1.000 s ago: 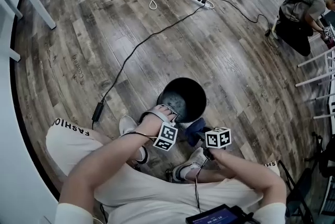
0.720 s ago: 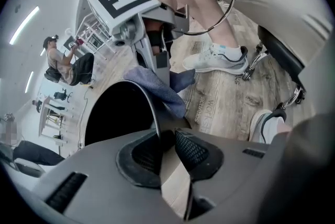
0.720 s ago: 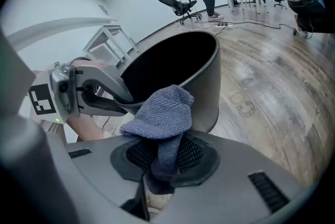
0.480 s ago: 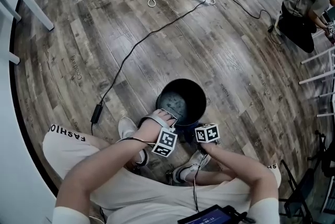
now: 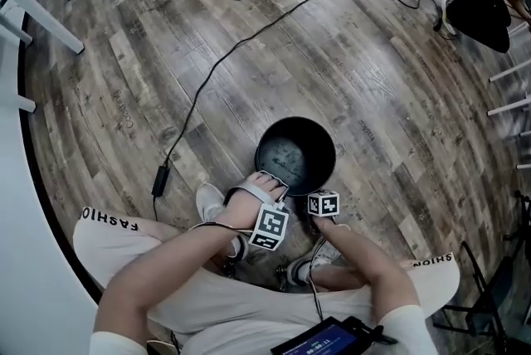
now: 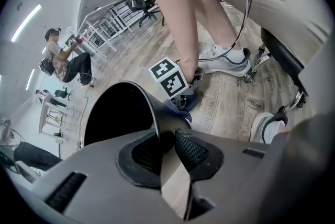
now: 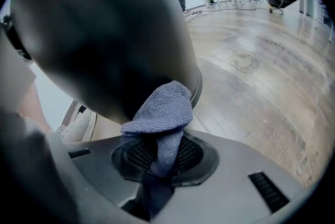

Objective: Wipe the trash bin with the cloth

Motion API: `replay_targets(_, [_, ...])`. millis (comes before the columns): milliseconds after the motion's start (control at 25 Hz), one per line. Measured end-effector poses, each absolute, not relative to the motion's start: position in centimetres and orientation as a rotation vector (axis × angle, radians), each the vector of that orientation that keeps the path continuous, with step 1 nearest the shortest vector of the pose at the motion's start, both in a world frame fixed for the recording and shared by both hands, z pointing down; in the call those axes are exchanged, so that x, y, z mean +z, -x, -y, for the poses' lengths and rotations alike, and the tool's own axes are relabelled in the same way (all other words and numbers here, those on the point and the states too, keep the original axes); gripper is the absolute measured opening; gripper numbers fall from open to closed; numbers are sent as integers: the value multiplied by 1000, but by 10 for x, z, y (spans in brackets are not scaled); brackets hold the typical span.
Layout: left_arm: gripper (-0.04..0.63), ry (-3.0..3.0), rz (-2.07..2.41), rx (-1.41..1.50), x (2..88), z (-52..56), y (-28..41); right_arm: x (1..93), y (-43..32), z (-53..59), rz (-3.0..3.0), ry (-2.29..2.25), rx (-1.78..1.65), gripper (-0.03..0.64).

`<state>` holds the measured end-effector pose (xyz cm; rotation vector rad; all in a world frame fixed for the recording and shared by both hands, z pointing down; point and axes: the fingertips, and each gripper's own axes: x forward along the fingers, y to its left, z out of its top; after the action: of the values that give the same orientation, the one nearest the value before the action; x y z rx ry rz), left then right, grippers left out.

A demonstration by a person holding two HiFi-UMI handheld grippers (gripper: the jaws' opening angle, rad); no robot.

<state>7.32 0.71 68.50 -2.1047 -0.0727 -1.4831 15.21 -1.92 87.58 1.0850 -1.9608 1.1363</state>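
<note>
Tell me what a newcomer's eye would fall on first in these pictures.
First comes the round dark metal trash bin on the wooden plank floor, just before the seated person's feet. The left gripper grips its near rim, fingers just having closed; the right gripper presses a blue-grey knitted cloth against its outer wall.

Trash bin (image 5: pixel 274 135): black, round, open-topped, upright on wood floor. Cloth (image 7: pixel 159 113): blue-grey, ribbed, bunched, pressed low against trash bin's outer wall.
</note>
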Motion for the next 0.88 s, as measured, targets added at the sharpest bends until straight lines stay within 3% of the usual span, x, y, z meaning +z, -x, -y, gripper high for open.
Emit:
replay_targets(440, [91, 2188, 41, -1477, 682, -13, -75, 812, -166, 0, 1857, -1076, 1265, 83])
replay_targets(640, [166, 2103, 91, -1494, 684, 0, -59, 746, -153, -15, 1908, -1036, 1281, 83])
replay_targets(880, [139, 2030, 134, -1520, 693, 7, -44, 676, -140, -31, 1963, -1004, 1289, 83])
